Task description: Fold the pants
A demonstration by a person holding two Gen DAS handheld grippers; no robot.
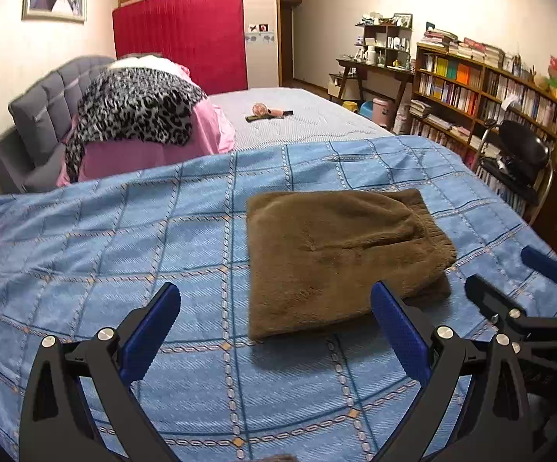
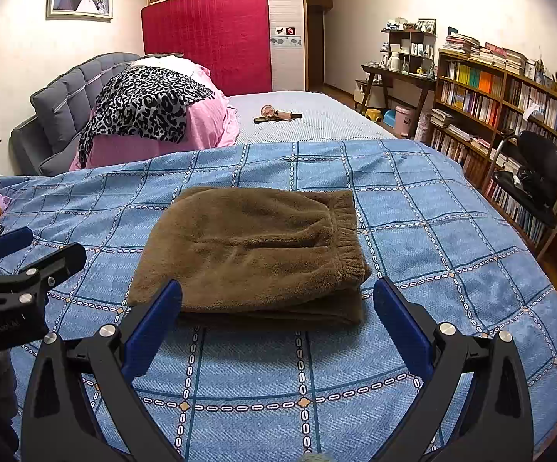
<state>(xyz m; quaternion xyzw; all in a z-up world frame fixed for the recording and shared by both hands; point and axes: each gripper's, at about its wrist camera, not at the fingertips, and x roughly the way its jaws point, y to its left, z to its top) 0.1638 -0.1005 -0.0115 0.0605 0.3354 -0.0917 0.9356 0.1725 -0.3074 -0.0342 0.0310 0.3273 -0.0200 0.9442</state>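
Bed (image 2: 452,231): one, blue checked cover.
Pants (image 2: 251,254): one brown fleece bundle, already folded, lying mid-cover; long axis left to right.
Right gripper (image 2: 277,302): fingers spread wide, empty, directly facing the bundle; nearer.
Left gripper (image 1: 275,308): fingers spread wide, empty; bundle ahead, offset right.

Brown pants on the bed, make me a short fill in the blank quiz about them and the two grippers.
1. The brown pants lie ____ on the blue checked bedspread.
2. The left gripper and the right gripper both have their jaws ____.
3. Neither gripper holds the ____.

Missing words: folded; open; pants
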